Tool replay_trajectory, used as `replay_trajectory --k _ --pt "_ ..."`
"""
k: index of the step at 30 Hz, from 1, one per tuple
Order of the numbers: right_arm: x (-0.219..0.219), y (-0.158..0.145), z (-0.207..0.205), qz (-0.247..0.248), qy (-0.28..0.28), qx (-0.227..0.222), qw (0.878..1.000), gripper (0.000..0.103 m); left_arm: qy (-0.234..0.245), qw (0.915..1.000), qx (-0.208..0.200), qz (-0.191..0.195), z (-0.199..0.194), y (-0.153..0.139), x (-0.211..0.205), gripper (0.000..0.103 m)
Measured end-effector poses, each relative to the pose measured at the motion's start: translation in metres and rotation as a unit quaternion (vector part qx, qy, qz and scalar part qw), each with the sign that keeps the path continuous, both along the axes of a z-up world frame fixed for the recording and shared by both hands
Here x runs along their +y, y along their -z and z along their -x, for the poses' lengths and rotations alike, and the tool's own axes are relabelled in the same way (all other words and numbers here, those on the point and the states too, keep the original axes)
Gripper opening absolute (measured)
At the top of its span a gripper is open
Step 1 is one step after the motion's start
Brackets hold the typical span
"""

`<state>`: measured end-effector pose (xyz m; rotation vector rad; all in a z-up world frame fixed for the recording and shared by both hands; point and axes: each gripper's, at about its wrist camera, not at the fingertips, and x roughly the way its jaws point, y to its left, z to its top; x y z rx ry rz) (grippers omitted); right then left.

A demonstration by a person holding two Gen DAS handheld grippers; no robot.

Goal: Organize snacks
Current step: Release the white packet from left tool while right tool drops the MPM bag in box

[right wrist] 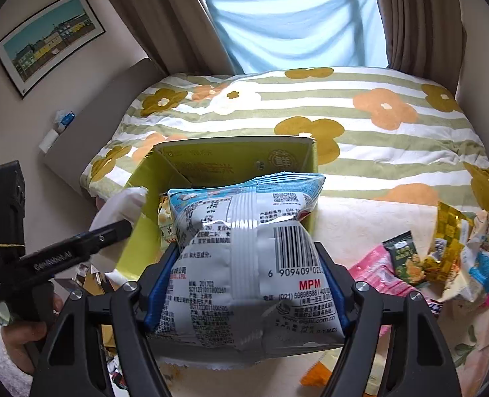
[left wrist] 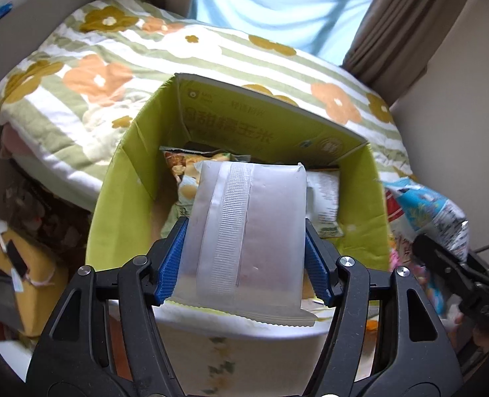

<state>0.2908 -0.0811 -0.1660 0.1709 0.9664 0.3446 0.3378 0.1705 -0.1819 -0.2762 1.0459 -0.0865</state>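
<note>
Box (left wrist: 128, 178): snack packets inside | left gripper (left wrist: 246, 251): clamps white packet (left wrist: 247, 231) | right gripper (right wrist: 244, 281): clamps chip bag (right wrist: 244, 248)

I see a lime-green cardboard box (left wrist: 125, 178) with pale printing inside its far flap. My left gripper (left wrist: 244, 258), black with blue pads, pinches a frosted white packet (left wrist: 247, 231). My right gripper (right wrist: 244, 284) clamps a silver-and-blue snack bag (right wrist: 244, 264) with a black barcode and red letters. The quilt (right wrist: 376, 152) has green-and-white stripes with orange and mustard flowers. A pink wrapper (right wrist: 376, 274) lies at the bed's near right edge.
</note>
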Motion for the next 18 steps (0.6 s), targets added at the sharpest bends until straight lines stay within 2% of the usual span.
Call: replay_trajectory --k 6,9,10,11,12,13,18 --pt "0.023 0.014 -0.015 0.010 0.027 0.026 0.999 0.072 0.048 0.9986 0.010 -0.023 -0.020 0.028 0.003 0.062" --pt "0.028 0.021 -0.019 0.012 0.038 0.040 0.998 0.072 0.074 0.9970 -0.009 -0.021 -0.016 0.031 0.002 0.063" --pt "0.029 0.022 -0.020 0.013 0.040 0.043 0.998 0.072 0.079 0.9963 -0.016 -0.028 -0.014 0.030 0.001 0.075" --pt "0.031 0.024 -0.021 0.014 0.041 0.046 0.998 0.072 0.082 0.9955 -0.019 -0.044 -0.013 0.029 0.000 0.097" --pt "0.032 0.026 -0.023 0.015 0.042 0.049 0.998 0.072 0.079 0.9944 -0.023 -0.066 -0.012 0.027 -0.001 0.103" --pt "0.033 0.027 -0.024 0.016 0.042 0.051 0.998 0.072 0.077 0.9935 -0.028 -0.079 -0.009 0.026 -0.001 0.103" --pt "0.038 0.032 -0.026 0.019 0.042 0.058 0.997 0.072 0.075 0.9945 -0.026 -0.068 -0.002 0.024 0.012 0.102"
